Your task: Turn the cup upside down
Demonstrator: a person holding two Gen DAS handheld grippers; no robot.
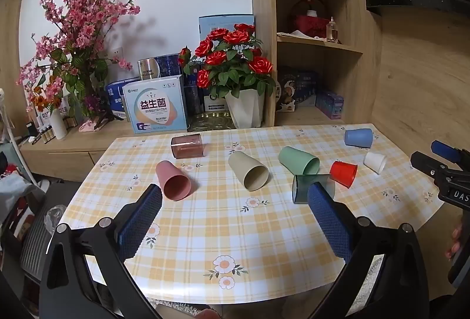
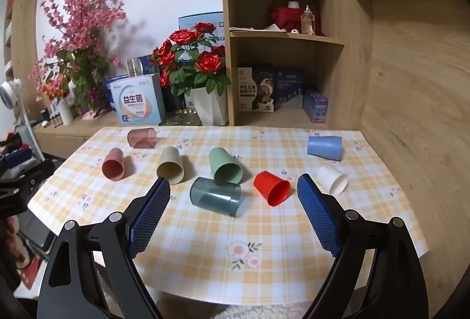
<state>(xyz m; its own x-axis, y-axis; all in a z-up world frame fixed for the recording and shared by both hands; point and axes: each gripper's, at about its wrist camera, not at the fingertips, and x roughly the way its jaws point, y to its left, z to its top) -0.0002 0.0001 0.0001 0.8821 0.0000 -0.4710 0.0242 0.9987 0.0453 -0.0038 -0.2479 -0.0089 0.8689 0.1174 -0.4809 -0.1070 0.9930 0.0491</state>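
Several cups lie on their sides on the checked tablecloth (image 1: 235, 231): pink (image 1: 173, 179), beige (image 1: 248, 170), green (image 1: 299, 160), clear teal (image 1: 302, 186), red (image 1: 343, 173), white (image 1: 375, 161), blue (image 1: 359, 137) and clear maroon (image 1: 187, 146). My left gripper (image 1: 235, 195) is open and empty above the table's front, between the pink and teal cups. My right gripper (image 2: 235, 186) is open and empty, with the teal cup (image 2: 216, 195) and red cup (image 2: 271, 188) between its fingers and farther out. The white cup (image 2: 332, 179) lies just right of it.
A white pot of red roses (image 1: 235, 75) and boxes (image 1: 155, 107) stand on the low cabinet behind the table. A wooden shelf unit (image 1: 317, 40) rises at the back right. The right gripper shows at the left wrist view's right edge (image 1: 440, 169).
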